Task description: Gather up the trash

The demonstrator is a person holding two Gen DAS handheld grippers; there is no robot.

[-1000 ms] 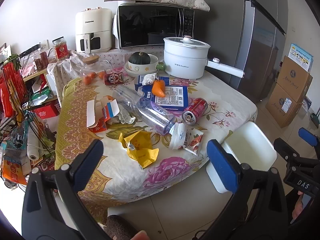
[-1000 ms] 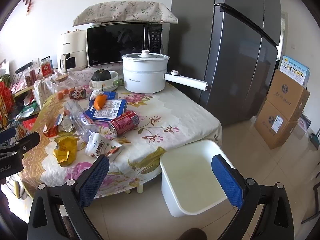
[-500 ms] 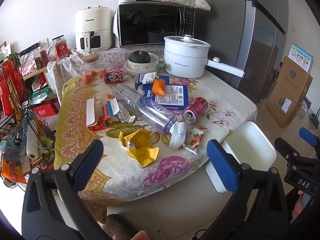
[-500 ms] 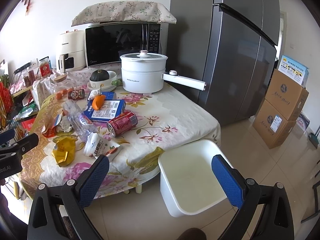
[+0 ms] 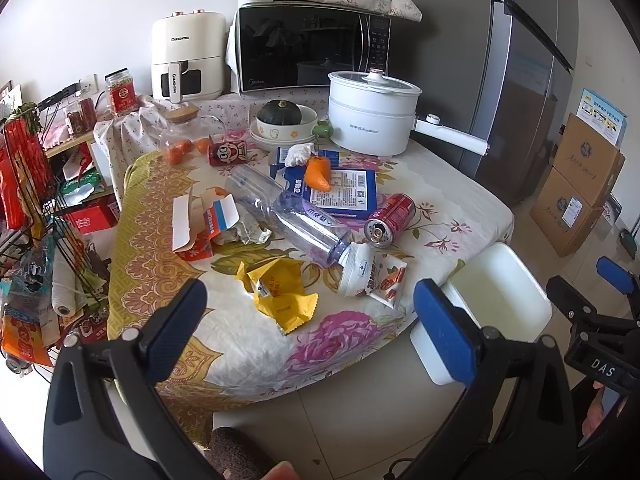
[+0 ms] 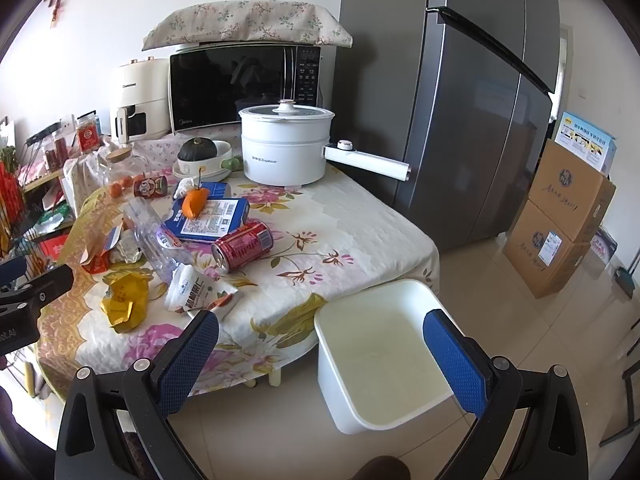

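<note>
Trash lies on a table with a floral cloth (image 5: 248,344): a yellow wrapper (image 5: 280,292), a white snack pouch (image 5: 370,274), a clear plastic bottle (image 5: 280,212), a red can (image 5: 390,220), a torn carton (image 5: 204,224) and crumpled paper (image 5: 250,232). A white bin (image 6: 380,360) stands on the floor by the table's near corner. My left gripper (image 5: 310,324) is open and empty, in front of the table edge. My right gripper (image 6: 320,360) is open and empty, above the bin. The wrapper (image 6: 124,300), pouch (image 6: 196,290) and can (image 6: 242,246) show in the right wrist view too.
At the back stand a white pot (image 5: 372,114), a microwave (image 5: 308,52), an air fryer (image 5: 188,56), a bowl with a squash (image 5: 280,120) and a glass jar (image 5: 182,128). A blue packet (image 5: 344,194) carries an orange pepper. A wire rack (image 5: 36,216) stands left, a fridge (image 6: 480,100) and boxes (image 6: 560,216) right.
Both views have shifted only slightly; the table and bin sit marginally closer. Both grippers stay open and empty.
</note>
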